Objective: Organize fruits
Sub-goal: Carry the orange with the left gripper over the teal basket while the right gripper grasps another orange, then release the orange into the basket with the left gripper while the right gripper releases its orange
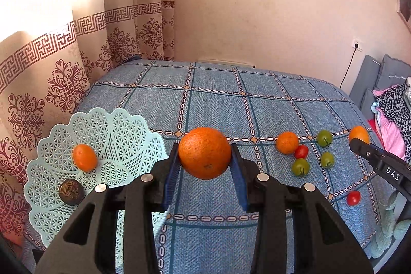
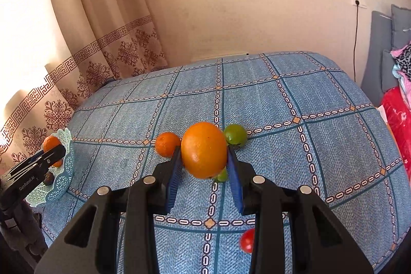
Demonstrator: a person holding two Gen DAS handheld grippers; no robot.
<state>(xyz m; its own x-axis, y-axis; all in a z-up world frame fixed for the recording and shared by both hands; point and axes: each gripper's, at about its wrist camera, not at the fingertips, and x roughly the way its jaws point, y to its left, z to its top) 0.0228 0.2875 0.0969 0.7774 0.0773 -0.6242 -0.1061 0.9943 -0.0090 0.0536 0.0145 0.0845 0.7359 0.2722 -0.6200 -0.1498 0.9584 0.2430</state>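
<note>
Left wrist: gripper around orange (aloft)

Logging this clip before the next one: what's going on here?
A person is sorting fruit on a blue checked tablecloth with two handheld tools. The left tool grips a large rough-skinned orange; the right tool grips a smooth orange. The pale green lattice plastic basket already holds a small orange and a dark round fruit. Green and red tomatoes and a small mandarin lie loose.
</note>
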